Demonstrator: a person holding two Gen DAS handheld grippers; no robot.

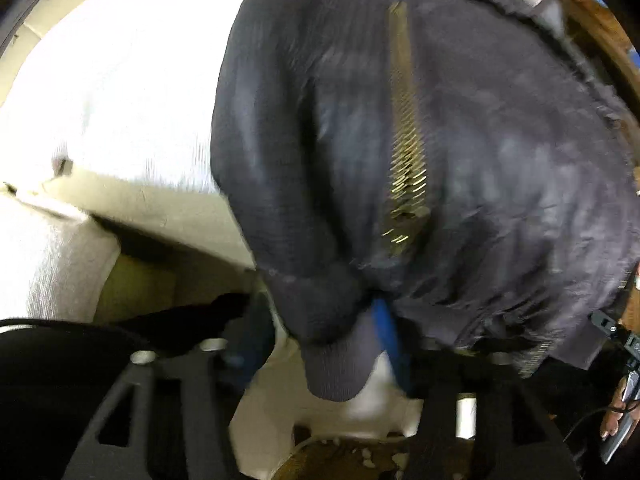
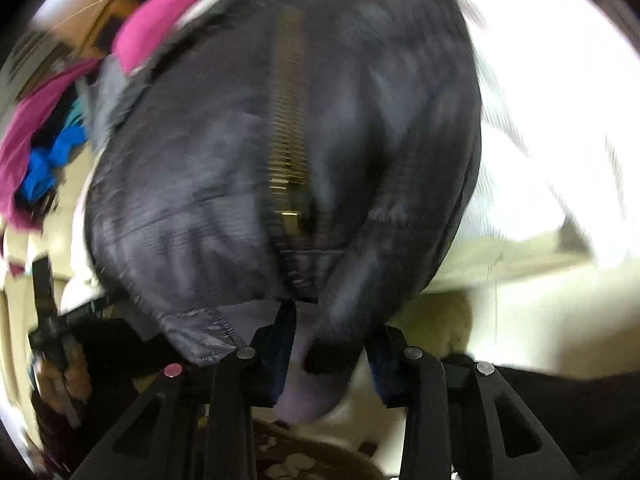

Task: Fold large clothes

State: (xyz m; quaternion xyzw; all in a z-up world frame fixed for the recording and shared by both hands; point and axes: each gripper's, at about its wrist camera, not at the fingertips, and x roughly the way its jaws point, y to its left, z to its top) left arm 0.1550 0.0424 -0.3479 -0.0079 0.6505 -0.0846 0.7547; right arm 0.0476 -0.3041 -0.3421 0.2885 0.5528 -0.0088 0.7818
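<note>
Jacket (image 1: 460, 160) position: the dark padded garment fills the centre and right of the left wrist view and the centre of the right wrist view, lying over a white surface (image 1: 120, 80) that shows at upper left in the left view and at right in the right view.

Long axis: the brass zipper (image 1: 406, 140) runs from the upper centre of each frame down toward the gripper at the bottom edge. The garment's length therefore extends straight away from both grippers, with its near hem bunched at the fingers.

Left gripper (image 1: 320, 354): fingers stand apart, and a fold of dark cloth hangs down into the gap, against the blue pad at its right. Whether the fingers are clamped on it cannot be determined; motion blur and the cloth hide the contact.

Right gripper (image 2: 332, 354): fingers likewise stand apart, with the hem and a pale lining flap (image 2: 308, 392) drooping between them. Clamping cannot be confirmed here either.

Relative reach: both grippers sit at the same near edge, one on each side of the zipper line. Neither is clearly nearer.

Judgement: the next fold would carry the near hem forward along the zipper axis. Both grippers need to advance evenly, or the slippery shell is likely to skew.

Pink cloth (image 2: 160, 28) lies at upper left in the right view, behind the garment.
</note>
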